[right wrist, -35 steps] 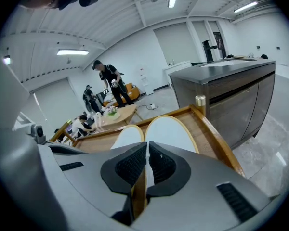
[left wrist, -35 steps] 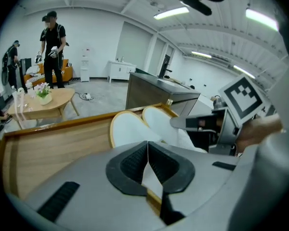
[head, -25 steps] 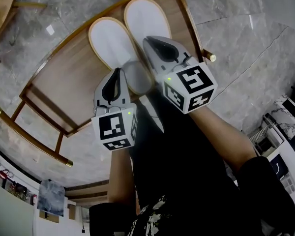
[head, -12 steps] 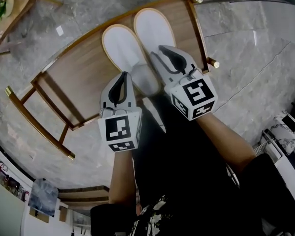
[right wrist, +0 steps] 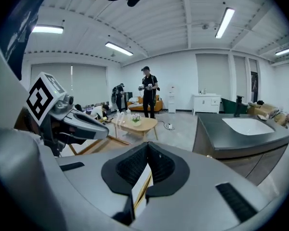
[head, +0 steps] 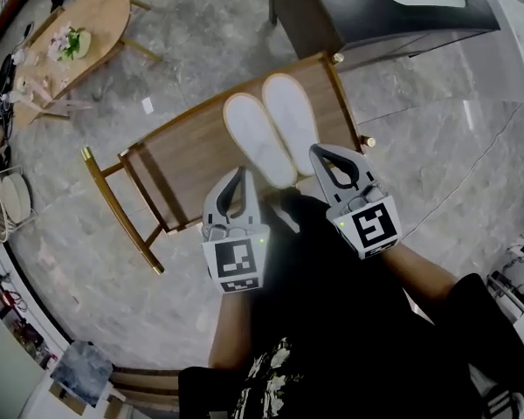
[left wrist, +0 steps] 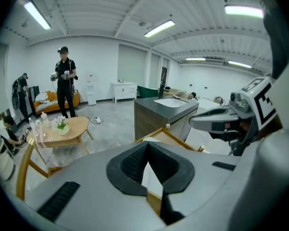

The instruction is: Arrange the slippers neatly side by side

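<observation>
**Item: pair of slippers.** White left slipper point(head: 258, 140) and right slipper point(head: 290, 122), tan-edged, lie parallel and close together on the wooden desk point(head: 188, 155), towards its right end. Whether the edges touch cannot be told.

**Tools.** The left gripper point(head: 240, 175) is held above the near desk edge with its jaws pressed together and empty. The right gripper point(head: 321, 154) is just beside the right slipper's near end; its jaws have just been closing, with nothing between them.

**Step in hand (judgement).** The arranging looks done or nearly so, and both tools are clear. If a final check finds the near ends uneven, a light push with closed jaws should be enough. Pinching risks skewing the pair.

**Surroundings.**
- Dark sink counter point(head: 375, 16) beyond the desk.
- Small oval table with flowers point(head: 79, 46), well apart to the left.
- Marble floor point(head: 437, 147).
- A standing person point(left wrist: 65, 81) far off in the room.

**Obstructions.** None on the desk. The wearer's dark-clothed legs point(head: 332, 304) are close to its near edge.
</observation>
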Tool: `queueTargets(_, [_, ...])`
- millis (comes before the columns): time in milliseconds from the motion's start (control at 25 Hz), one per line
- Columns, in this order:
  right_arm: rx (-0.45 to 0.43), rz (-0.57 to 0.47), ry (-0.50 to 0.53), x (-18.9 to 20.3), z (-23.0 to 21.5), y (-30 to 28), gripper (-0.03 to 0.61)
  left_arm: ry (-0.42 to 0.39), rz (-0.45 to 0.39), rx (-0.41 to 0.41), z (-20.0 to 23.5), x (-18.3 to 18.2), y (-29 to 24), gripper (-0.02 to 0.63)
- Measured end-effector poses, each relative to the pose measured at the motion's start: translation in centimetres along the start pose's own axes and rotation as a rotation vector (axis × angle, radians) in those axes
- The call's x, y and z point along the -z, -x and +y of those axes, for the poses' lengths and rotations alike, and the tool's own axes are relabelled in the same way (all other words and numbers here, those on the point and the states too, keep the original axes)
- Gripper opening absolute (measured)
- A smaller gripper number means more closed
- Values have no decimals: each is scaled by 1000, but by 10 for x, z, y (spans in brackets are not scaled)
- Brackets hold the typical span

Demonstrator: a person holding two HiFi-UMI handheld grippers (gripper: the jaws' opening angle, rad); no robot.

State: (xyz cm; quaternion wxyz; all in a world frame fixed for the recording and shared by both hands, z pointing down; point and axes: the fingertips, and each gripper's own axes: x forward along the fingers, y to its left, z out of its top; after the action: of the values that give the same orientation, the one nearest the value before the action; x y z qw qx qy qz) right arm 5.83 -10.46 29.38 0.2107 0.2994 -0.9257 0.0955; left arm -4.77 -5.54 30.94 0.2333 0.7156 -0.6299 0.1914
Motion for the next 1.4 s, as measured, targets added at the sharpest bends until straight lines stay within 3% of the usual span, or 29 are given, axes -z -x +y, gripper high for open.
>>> queueTargets(240, [10,-87,17,-47,-9,33,0,-54,-153,-113,6,-56,36,3])
queueTargets(440, [25,-137,37,-67,-8,41,-2,-80,-219,-137,1,-86,50,3])
queueTargets(840, [27,-194,13,-74,1,47,-2,-156,-207,-143,-10,-95,63,3])
queueTargets(1080, [30,-177,-17,-71,3,46,-2,-212,-207,-124,-16,-105,63,3])
queueTargets(1400, [8,-171,-21,-63,3,36,-2,-238,-155,-174,0,-95,70,3])
